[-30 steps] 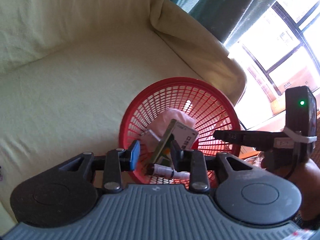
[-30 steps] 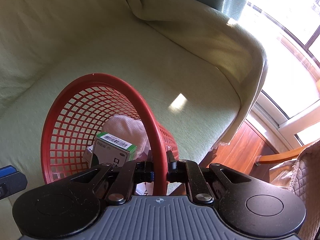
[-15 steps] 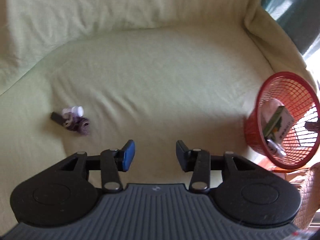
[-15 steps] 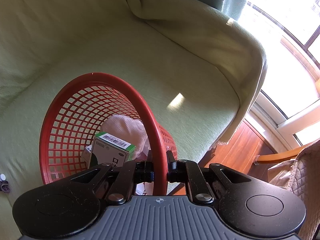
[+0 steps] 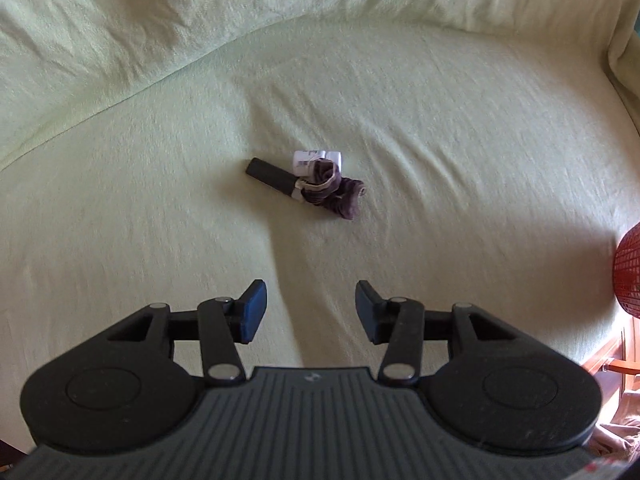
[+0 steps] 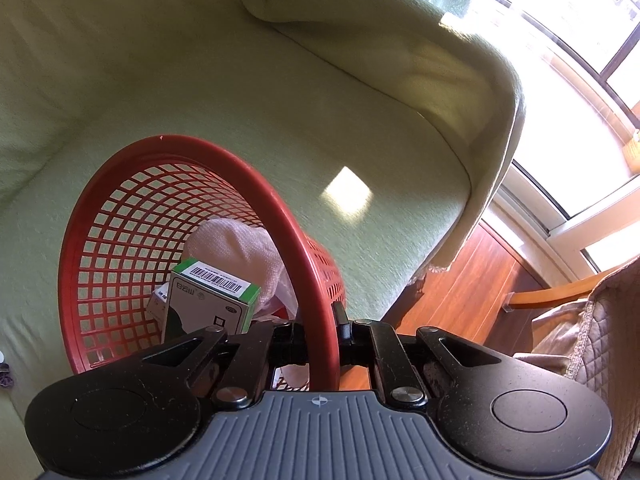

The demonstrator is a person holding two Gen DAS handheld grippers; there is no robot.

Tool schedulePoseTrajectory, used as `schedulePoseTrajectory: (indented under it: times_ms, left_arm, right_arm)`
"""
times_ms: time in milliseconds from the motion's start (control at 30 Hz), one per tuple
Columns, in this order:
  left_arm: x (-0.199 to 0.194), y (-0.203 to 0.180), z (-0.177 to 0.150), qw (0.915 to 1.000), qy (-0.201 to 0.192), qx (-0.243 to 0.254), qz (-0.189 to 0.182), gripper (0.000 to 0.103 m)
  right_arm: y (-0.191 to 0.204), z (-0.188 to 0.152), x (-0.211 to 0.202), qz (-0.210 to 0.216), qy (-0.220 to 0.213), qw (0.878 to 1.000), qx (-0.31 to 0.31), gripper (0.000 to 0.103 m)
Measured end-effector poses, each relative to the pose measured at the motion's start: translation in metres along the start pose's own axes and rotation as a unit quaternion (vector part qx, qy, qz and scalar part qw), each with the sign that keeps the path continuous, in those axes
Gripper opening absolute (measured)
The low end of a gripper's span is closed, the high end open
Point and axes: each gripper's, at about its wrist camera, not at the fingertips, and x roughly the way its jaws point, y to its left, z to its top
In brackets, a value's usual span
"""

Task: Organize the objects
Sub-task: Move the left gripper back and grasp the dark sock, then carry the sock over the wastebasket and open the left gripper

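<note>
A small heap lies on the sofa seat: a black stick-shaped thing (image 5: 270, 175), a white tagged item (image 5: 316, 159) and a dark purple cloth bundle (image 5: 338, 194). My left gripper (image 5: 310, 312) hovers above the seat, nearer the camera than the heap, open and empty. My right gripper (image 6: 319, 330) is shut on the rim of the tilted red mesh basket (image 6: 132, 216). Inside the basket sit a green-and-white box (image 6: 208, 300) and a pink cloth (image 6: 236, 248). The basket's side (image 5: 628, 276) shows at the right edge of the left wrist view.
The sofa (image 5: 400, 92) wears a pale green cover, with its backrest behind and an armrest (image 6: 400, 52) on the right. Beyond the armrest are a wooden floor (image 6: 460, 292), a quilted chair (image 6: 592, 328) and a bright window (image 6: 560, 20).
My left gripper has left the basket, where a box now lies, swung left across the seat and opened wider. The heap now lies ahead of it. The right gripper stays on the rim.
</note>
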Motion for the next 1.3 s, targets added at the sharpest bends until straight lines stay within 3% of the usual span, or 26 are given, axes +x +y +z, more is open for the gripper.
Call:
schedulePoseTrajectory:
  times_ms: [333,600,833,933,967,1000,1033,1100,1300]
  left_arm:
    - [0.037,-0.001,0.027,0.9983,-0.022,0.052,-0.017,0.044]
    - [0.075,-0.026,0.044,0.9903,-0.031,0.133,-0.025,0.061]
    - [0.106,-0.037,0.055,0.9859,-0.026,0.165,-0.006,0.061]
    - [0.116,-0.041,0.055,0.9838,-0.02,0.178,-0.002,0.051]
    - [0.118,-0.042,0.055,0.9834,-0.018,0.181,0.0,0.042]
    - [0.118,-0.042,0.054,0.9829,-0.018,0.183,0.001,0.027]
    - [0.118,-0.042,0.053,0.9821,-0.019,0.187,0.002,0.021]
    - [0.114,-0.039,0.051,0.9819,-0.023,0.188,0.004,0.015]
    - [0.088,-0.024,0.049,0.9856,-0.034,0.165,0.013,0.012]
  right_arm:
    - [-0.001,0.001,-0.001,-0.021,0.009,1.0,0.016,0.002]
    - [0.006,0.002,-0.003,-0.031,0.009,0.999,0.019,0.002]
    - [0.008,0.002,-0.003,-0.035,0.01,0.999,0.022,0.002]
    - [0.007,0.001,-0.003,-0.035,0.011,0.999,0.024,0.002]
    - [0.007,0.0,-0.002,-0.036,0.011,0.999,0.024,0.002]
    - [0.006,0.0,-0.002,-0.036,0.012,0.999,0.023,0.002]
    - [0.006,0.0,-0.002,-0.036,0.012,0.999,0.022,0.002]
    - [0.005,-0.001,-0.002,-0.035,0.012,0.999,0.021,0.002]
    - [0.003,-0.003,-0.001,-0.029,0.012,0.999,0.017,0.002]
